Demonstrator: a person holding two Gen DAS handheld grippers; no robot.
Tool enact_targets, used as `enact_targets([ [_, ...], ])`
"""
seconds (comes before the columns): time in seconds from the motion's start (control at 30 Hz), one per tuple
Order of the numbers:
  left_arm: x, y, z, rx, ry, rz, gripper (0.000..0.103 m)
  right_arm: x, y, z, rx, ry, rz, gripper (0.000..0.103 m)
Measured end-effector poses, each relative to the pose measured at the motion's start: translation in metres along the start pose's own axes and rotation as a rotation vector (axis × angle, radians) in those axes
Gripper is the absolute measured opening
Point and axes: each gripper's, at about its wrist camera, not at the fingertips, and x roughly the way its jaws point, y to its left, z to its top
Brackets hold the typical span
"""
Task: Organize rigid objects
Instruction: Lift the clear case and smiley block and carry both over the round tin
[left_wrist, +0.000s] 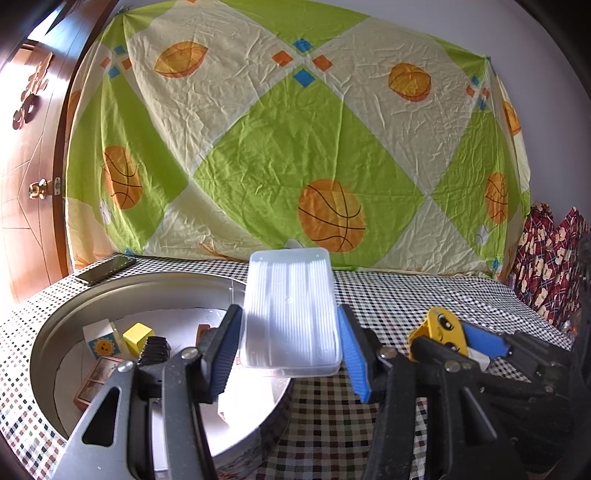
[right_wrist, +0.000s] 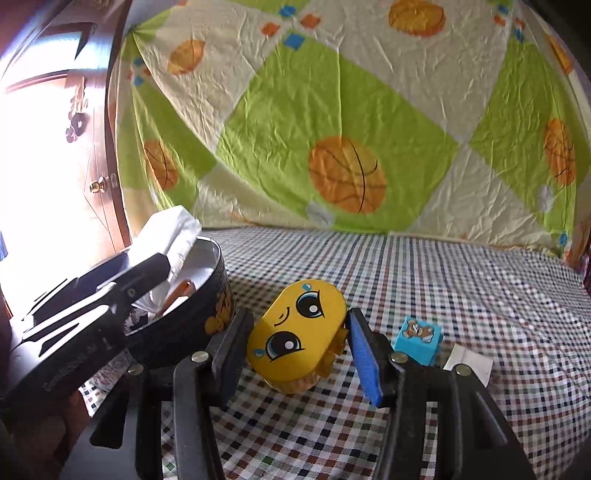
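My left gripper (left_wrist: 290, 339) is shut on a clear ribbed plastic lid (left_wrist: 290, 310) and holds it tilted up over the right rim of a round metal tin (left_wrist: 147, 291). Inside the tin lie a white sun block (left_wrist: 101, 338), a yellow cube (left_wrist: 137, 336), a brown tile (left_wrist: 99, 380) and a black piece. My right gripper (right_wrist: 295, 345) is shut on a yellow oval block with a cartoon face (right_wrist: 295, 336), just above the checked cloth to the right of the tin (right_wrist: 177, 332). It also shows in the left wrist view (left_wrist: 441, 328).
A blue cube with a bear picture (right_wrist: 417, 338) and a white scrap (right_wrist: 469, 363) lie right of my right gripper. A phone (left_wrist: 107, 269) lies at the table's far left corner. A patterned sheet (left_wrist: 295, 147) hangs behind; a wooden door (left_wrist: 26, 166) stands left.
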Motion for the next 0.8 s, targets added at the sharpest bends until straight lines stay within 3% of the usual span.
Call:
enact_targets([
  [0.27,-0.005,0.014,0.000,-0.011,-0.003,0.015,0.051,-0.011,0.022,0.004,-0.021,-0.076,0.026,0.055],
  [0.8,-0.010,0.045,0.001,-0.038,-0.002,0.064,0.051,-0.005,0.048,0.008,-0.038,-0.102,0.089,0.055],
])
